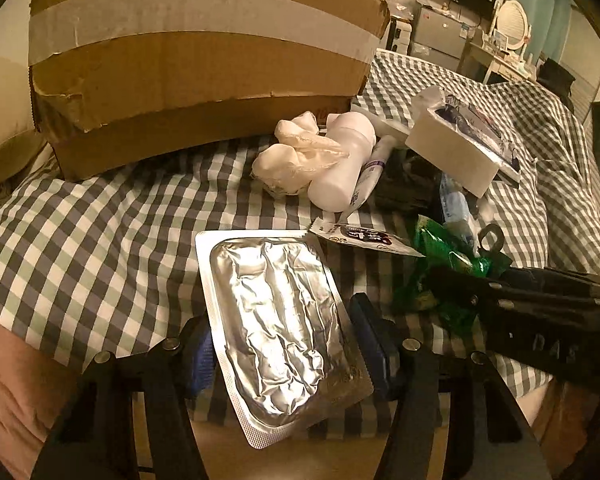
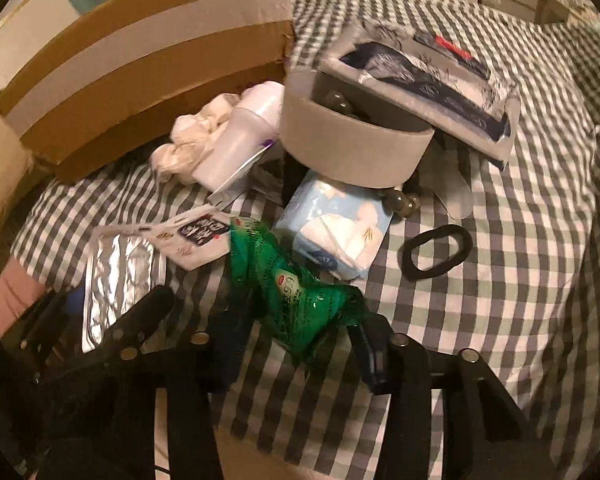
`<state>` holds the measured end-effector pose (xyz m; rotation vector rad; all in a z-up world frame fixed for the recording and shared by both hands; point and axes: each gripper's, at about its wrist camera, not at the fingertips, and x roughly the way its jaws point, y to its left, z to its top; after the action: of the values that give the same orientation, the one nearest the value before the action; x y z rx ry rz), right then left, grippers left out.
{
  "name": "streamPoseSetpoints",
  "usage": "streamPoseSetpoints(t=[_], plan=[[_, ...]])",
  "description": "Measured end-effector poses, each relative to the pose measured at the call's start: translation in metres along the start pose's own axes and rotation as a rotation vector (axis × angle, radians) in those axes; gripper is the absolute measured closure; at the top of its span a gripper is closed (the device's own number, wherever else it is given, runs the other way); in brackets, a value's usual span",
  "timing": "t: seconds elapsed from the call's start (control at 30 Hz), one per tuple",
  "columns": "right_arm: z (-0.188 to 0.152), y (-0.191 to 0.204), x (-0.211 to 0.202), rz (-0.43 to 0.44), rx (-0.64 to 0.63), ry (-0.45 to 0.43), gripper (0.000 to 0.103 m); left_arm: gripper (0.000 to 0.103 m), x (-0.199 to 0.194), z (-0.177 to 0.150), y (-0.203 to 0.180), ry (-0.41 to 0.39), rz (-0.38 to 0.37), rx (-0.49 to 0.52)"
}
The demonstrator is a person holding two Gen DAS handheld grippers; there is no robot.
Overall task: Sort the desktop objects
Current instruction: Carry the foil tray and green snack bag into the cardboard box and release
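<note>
Silver foil catches the light on a blister pack [image 1: 278, 328] lying tilted between the fingers of the left gripper [image 1: 284, 344], whose blue pads sit on either side of it; whether they truly press it or only flank it cannot be told. Just beside it, the right gripper [image 2: 296, 344] has its fingers spread around a crumpled green snack wrapper [image 2: 296, 292], seemingly about to pinch it or having just freed it. Both sit at the near edge of a bed covered in a green-and-white gingham sheet [image 2: 520, 280], which serves as the desktop. Farther back stands a taped cardboard box [image 1: 196, 64], probably the place sorted items go. In front of it a jumble waits: a white plastic bottle [image 1: 346, 160], a knotted white plastic bag [image 1: 296, 156], a small printed sachet [image 1: 360, 236], a blue tissue pack [image 2: 336, 228], a black hair tie [image 2: 434, 250] and a round open grey box [image 2: 352, 144] with a patterned pouch [image 2: 432, 76] leaning on its rim.
</note>
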<state>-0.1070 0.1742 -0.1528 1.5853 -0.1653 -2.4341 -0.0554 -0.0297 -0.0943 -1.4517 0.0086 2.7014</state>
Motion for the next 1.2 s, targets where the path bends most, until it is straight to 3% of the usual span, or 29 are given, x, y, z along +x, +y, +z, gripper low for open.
streamPoseSetpoints(t=[0.03,0.2,0.33,0.57,0.9,1.2], plan=[[-0.003,0.002,-0.003,-0.010,-0.011,-0.003,0.064,0.041,-0.001,0.001,-0.001,-0.005,-0.002,-0.001],[-0.019,0.009,-0.027,-0.021,-0.021,-0.042,0.065,0.041,-0.013,0.004,-0.002,-0.031,-0.009,-0.005],[-0.028,0.018,-0.058,-0.048,-0.022,-0.121,0.065,0.041,-0.034,0.009,-0.005,-0.079,-0.012,0.016],[-0.025,0.034,-0.105,0.001,-0.044,-0.191,0.065,0.041,-0.071,0.030,0.007,-0.178,0.000,-0.012],[0.028,0.076,-0.132,0.056,-0.139,-0.288,0.065,0.041,-0.113,0.078,0.032,-0.285,0.026,-0.066],[0.114,0.091,-0.133,0.125,-0.153,-0.381,0.065,0.040,-0.135,0.158,0.053,-0.427,0.047,-0.111]])
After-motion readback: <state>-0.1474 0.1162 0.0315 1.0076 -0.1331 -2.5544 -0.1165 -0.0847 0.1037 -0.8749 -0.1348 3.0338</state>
